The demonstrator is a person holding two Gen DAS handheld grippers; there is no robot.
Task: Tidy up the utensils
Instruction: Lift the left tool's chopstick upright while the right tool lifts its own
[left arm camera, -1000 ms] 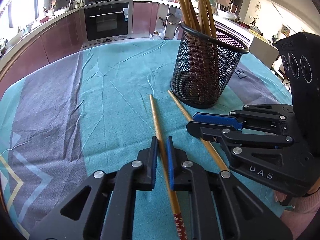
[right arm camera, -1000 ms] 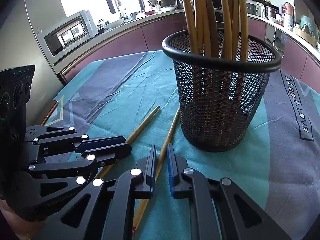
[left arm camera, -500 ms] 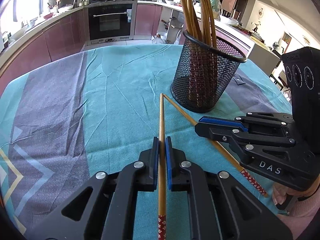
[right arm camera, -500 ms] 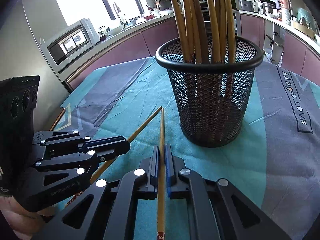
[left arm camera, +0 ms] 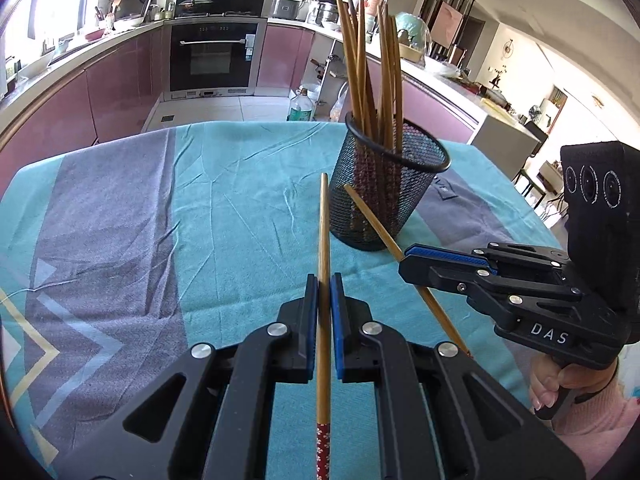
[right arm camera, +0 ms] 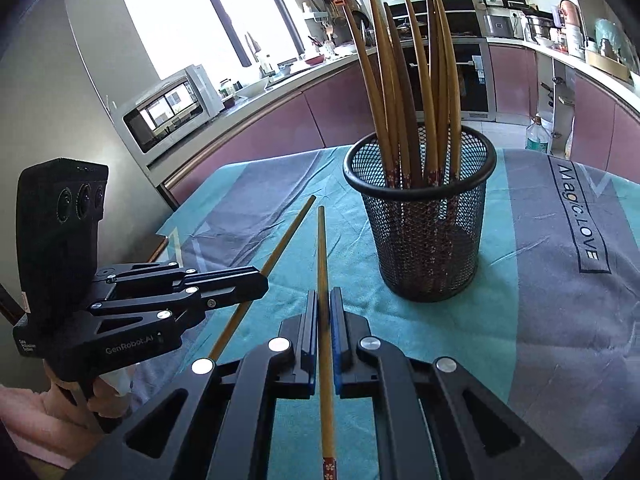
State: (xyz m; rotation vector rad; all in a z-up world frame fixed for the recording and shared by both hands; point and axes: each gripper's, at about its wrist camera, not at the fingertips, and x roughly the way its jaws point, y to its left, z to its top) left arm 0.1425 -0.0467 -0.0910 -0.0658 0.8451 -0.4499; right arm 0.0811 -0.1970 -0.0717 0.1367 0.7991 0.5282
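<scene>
My left gripper (left arm camera: 324,280) is shut on a bamboo chopstick (left arm camera: 323,232). The stick points straight ahead, its thin tip raised off the cloth and its red patterned end toward me. To the right, my right gripper (left arm camera: 405,261) is shut on a second chopstick (left arm camera: 370,218), which slants toward the black mesh holder (left arm camera: 404,184). In the right wrist view the right gripper (right arm camera: 324,298) clamps its chopstick (right arm camera: 321,248). There the left gripper (right arm camera: 262,282) holds the other stick (right arm camera: 288,236). The mesh holder (right arm camera: 430,264) stands upright, ahead and right, with several chopsticks in it.
A teal and grey tablecloth (left arm camera: 160,220) covers the table, whose far edge lies just behind the holder. A hand in a pink sleeve (left arm camera: 580,408) grips the right tool. Kitchen cabinets, an oven (left arm camera: 214,56) and a microwave (right arm camera: 168,116) stand beyond the table.
Both pairs of jaws closed on the two chopsticks that lay on the cloth, and both sticks now ride lifted in the grippers. Both views rose, so the holder sits lower and farther off.
</scene>
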